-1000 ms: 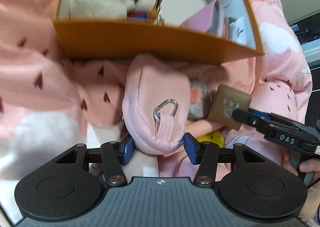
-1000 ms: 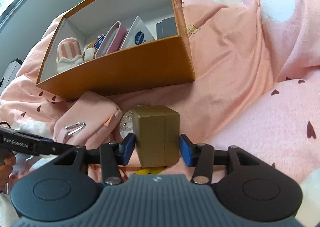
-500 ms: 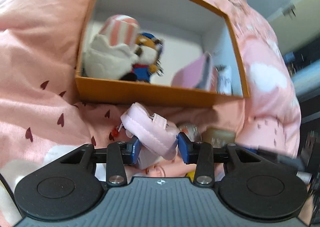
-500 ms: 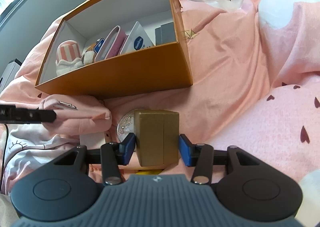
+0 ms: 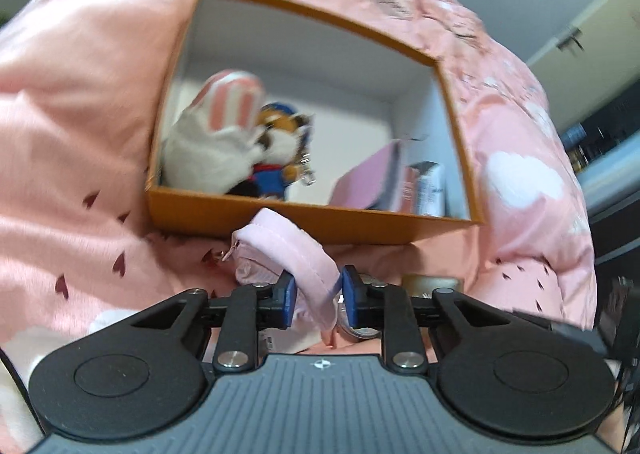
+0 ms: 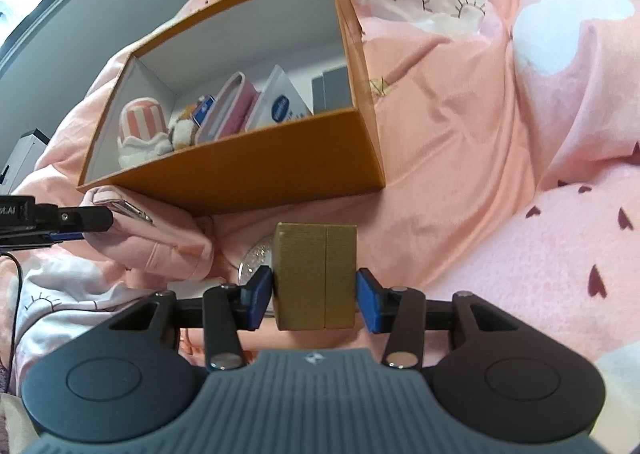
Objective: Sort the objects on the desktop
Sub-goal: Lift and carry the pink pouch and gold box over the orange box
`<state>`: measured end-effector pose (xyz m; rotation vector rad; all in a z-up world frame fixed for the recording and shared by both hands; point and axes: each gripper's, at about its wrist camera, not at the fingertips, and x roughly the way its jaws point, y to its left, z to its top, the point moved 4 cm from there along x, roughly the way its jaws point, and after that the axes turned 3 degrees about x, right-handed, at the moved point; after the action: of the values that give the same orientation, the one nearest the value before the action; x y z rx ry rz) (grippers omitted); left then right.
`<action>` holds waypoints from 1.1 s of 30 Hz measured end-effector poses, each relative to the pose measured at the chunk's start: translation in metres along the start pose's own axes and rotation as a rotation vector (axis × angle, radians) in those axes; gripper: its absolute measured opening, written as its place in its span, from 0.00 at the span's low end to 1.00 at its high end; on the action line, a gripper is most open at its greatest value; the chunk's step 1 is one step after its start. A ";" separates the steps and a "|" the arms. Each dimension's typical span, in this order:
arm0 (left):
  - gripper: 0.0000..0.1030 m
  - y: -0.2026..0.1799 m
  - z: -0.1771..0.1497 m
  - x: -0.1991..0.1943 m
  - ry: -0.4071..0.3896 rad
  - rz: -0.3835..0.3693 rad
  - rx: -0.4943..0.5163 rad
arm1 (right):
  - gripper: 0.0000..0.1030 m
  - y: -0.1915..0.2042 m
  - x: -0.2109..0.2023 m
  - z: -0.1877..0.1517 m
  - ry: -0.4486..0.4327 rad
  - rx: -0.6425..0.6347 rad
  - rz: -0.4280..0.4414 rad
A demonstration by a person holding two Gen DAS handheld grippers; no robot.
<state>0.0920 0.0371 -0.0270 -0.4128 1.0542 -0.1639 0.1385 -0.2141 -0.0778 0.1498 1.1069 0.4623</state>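
Note:
My left gripper [image 5: 316, 296] is shut on a pink fabric pouch [image 5: 288, 250] and holds it lifted in front of the orange box [image 5: 320, 220]. The pouch [image 6: 160, 238] and the left gripper's fingers [image 6: 80, 220] also show at the left of the right wrist view. My right gripper [image 6: 314, 300] is shut on a gold cardboard box [image 6: 316, 274], held just above the pink bedding, in front of the orange box [image 6: 248, 174]. The gold box [image 5: 432, 282] shows partly behind my left finger.
The orange box holds a striped plush [image 5: 216, 142], a tiger keychain toy [image 5: 280, 158], a pink case [image 6: 232, 106], a white packet [image 6: 280, 106] and a grey block [image 6: 332, 88]. A round glittery object [image 6: 256, 258] lies on the pink quilt [image 6: 500, 134].
My left gripper has closed on the pouch and lifted it toward the orange box. My right gripper has raised the gold box slightly, still shut on it.

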 end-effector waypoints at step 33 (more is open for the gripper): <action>0.20 -0.078 0.082 -0.004 -0.200 0.036 0.606 | 0.46 0.029 -0.071 0.094 -0.227 -0.100 0.108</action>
<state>0.1666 -0.0116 0.0430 0.1365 0.7670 -0.3882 0.1878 -0.2086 0.0332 0.1706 0.8545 0.5817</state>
